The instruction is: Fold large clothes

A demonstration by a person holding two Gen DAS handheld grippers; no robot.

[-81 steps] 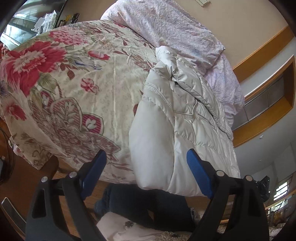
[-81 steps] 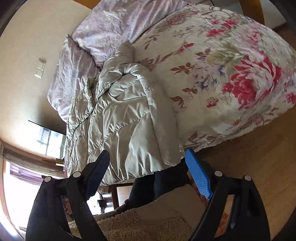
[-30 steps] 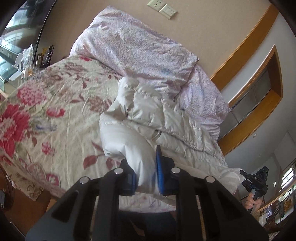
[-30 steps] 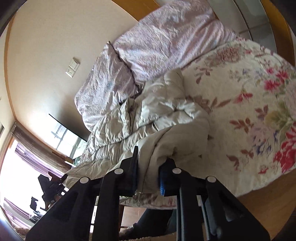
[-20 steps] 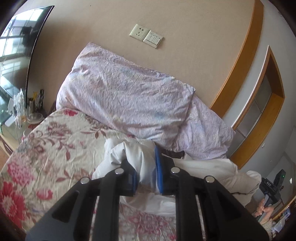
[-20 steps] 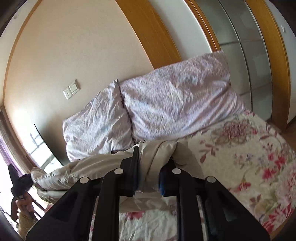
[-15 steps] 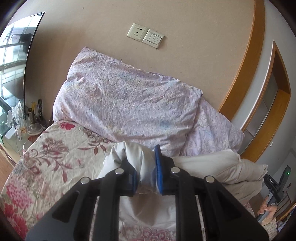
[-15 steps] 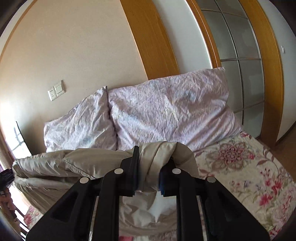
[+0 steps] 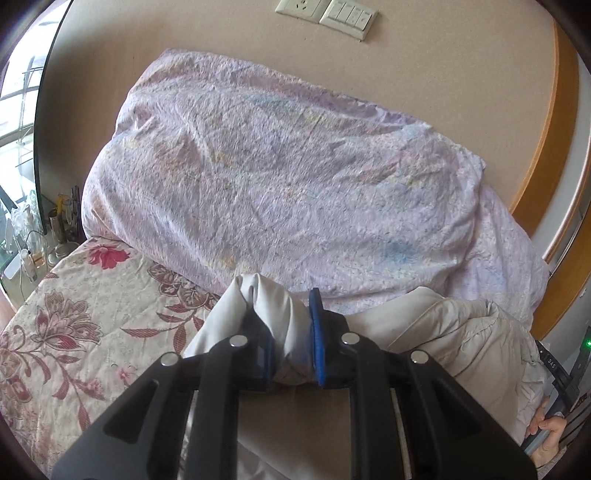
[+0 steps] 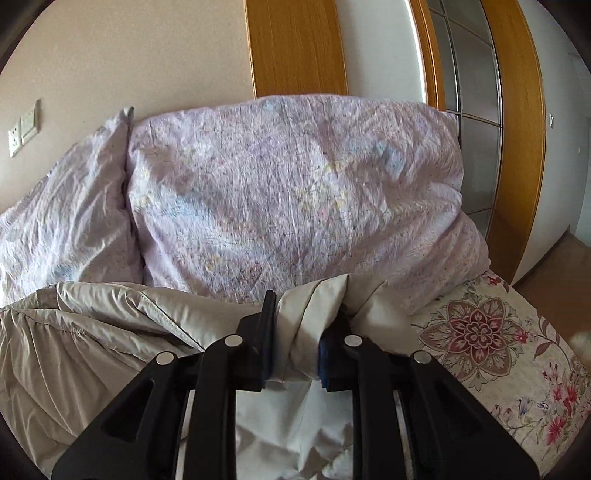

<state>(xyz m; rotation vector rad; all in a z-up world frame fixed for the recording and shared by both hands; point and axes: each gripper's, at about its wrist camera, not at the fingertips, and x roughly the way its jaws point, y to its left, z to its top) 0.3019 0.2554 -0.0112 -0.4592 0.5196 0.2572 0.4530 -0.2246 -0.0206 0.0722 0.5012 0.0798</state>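
Observation:
A cream padded jacket (image 9: 443,332) lies across the floral bed cover (image 9: 74,332), just in front of the pillows. My left gripper (image 9: 284,306) is shut on a bunched edge of it, and the fabric bulges out between the blue pads. In the right wrist view the same jacket (image 10: 92,325) spreads to the left. My right gripper (image 10: 304,314) has a fold of the jacket between its pads, and its jaws are opening slightly while the fabric still sits pinched. Both grippers hold their edges close to the pillows.
Two lilac pillows (image 9: 277,184) (image 10: 295,192) lean on the wall at the head of the bed. Wall sockets (image 9: 325,11) sit above them. A cluttered nightstand (image 9: 29,240) stands at the left, and a wooden door frame (image 10: 295,44) at the right. A person's hand (image 9: 550,439) grips the other tool.
Both grippers closed on the jacket's lower edge at the bed's foot and carried it forward over the jacket to the pillows. The right jaws now stand slightly wider.

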